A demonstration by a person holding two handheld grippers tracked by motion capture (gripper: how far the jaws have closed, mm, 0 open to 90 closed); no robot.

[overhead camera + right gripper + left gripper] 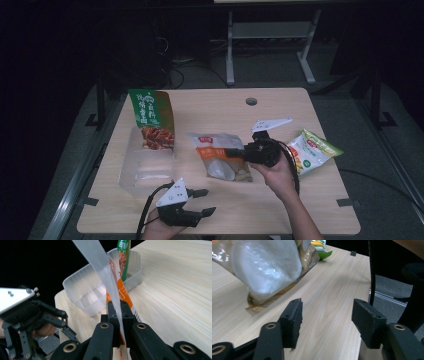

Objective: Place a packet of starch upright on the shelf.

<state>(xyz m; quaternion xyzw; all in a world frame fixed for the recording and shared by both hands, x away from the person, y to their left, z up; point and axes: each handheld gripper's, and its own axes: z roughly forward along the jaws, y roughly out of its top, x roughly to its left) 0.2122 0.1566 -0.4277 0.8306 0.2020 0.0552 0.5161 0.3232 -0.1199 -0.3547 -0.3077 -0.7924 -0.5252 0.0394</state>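
My right gripper [239, 153] is clamped tight on the edge of the orange-and-clear snack pouch [220, 161], which sits just off centre on the wooden table [280, 210], at about three o'clock from the clear plastic bin [146, 169]; in the right gripper view the pouch's film [105, 277] rises straight out from between the closed jaws. My left gripper [204, 202] waits at the table's six o'clock edge with its jaws spread wide and nothing between them, the pouch's white belly [267, 267] hanging just ahead of it at eleven o'clock. The green meat-snack packet [151, 117] already stands in the bin at its twelve o'clock end, so I judge the step in hand is carrying this pouch over to join it. To do that well I should keep the grip firm on the seam, lift until the bottom corner clears the bin wall, and swing toward nine o'clock slowly so the pouch does not swing and knock the upright packet. I cannot quite tell whether the pouch's lower edge is off the table yet. The green-and-white snack bag [312, 151] lies at three o'clock, well apart.
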